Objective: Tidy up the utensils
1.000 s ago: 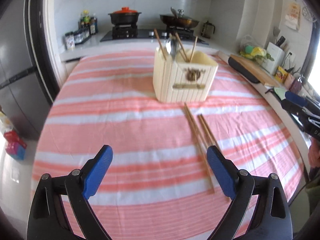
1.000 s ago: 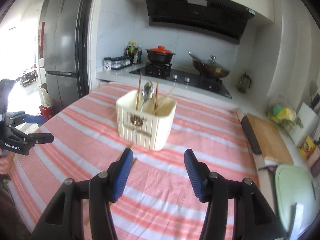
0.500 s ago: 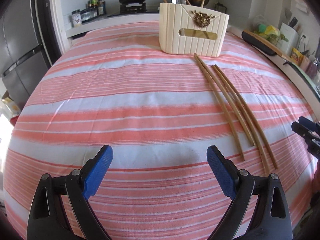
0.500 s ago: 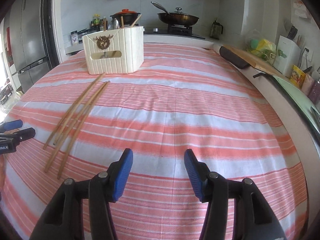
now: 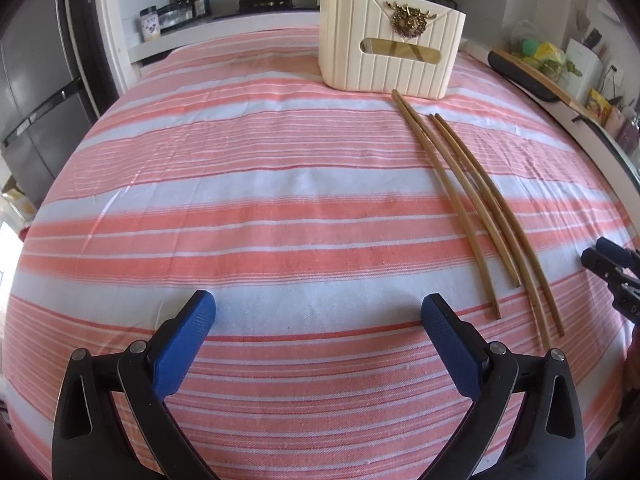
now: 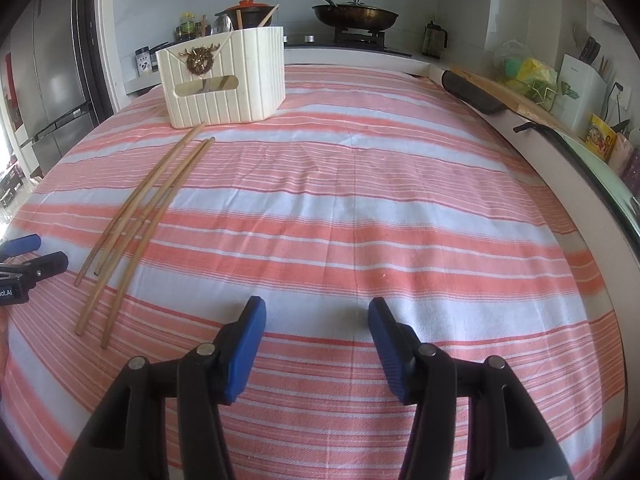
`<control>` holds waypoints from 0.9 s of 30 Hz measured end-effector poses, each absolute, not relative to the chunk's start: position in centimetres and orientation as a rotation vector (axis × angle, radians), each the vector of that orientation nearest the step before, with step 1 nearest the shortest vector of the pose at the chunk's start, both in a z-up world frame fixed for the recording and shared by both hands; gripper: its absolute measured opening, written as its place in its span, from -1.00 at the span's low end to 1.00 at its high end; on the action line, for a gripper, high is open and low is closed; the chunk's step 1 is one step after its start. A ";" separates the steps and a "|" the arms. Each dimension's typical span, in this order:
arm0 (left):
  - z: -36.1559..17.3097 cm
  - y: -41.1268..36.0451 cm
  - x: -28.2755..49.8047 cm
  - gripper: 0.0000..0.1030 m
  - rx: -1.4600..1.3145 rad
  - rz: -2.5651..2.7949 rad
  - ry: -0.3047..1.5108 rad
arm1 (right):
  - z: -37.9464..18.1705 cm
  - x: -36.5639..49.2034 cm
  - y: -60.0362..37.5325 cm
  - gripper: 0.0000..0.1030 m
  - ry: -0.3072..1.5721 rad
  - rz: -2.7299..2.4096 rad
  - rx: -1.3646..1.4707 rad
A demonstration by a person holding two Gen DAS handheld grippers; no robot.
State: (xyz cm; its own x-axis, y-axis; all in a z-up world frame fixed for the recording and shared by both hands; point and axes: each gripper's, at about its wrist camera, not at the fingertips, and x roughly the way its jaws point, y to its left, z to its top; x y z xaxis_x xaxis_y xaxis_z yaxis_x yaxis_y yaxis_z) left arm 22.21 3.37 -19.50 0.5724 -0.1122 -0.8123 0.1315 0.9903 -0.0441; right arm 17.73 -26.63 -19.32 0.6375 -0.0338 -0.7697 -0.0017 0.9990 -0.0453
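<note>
Now lower over tablecloth [image 5: 280, 208], chopsticks [image 5: 472, 200] nearer, both tools [image 5: 318, 312] [image 6: 316, 312] spread apart.

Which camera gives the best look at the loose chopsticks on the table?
The left wrist view: the chopsticks lie close, all four separable along their length. The right wrist view shows them off to the side, bunched and overlapping.

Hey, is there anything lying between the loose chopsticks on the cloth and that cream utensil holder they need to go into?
Nothing visible does. The chopsticks lie on the striped cloth with their far tips almost at the foot of the holder. Only bare cloth shows around them, and both the left gripper and the right gripper are open and empty.
</note>
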 end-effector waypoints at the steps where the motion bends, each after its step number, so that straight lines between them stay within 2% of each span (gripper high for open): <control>1: -19.5 3.4 22.2 0.98 0.023 -0.142 0.951 | -19.3 17.7 -26.7 0.06 0.880 -0.017 -0.040; 27: -19.5 3.4 22.2 0.99 0.022 -0.143 0.951 | -19.4 17.8 -26.6 0.06 0.881 -0.013 -0.029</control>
State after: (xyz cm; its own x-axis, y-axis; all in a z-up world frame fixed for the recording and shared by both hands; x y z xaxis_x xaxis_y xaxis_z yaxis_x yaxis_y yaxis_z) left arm 22.22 3.39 -19.50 0.5719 -0.1121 -0.8126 0.1313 0.9904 -0.0443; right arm 17.83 -26.62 -19.36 0.6364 -0.0237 -0.7710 -0.0006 0.9995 -0.0313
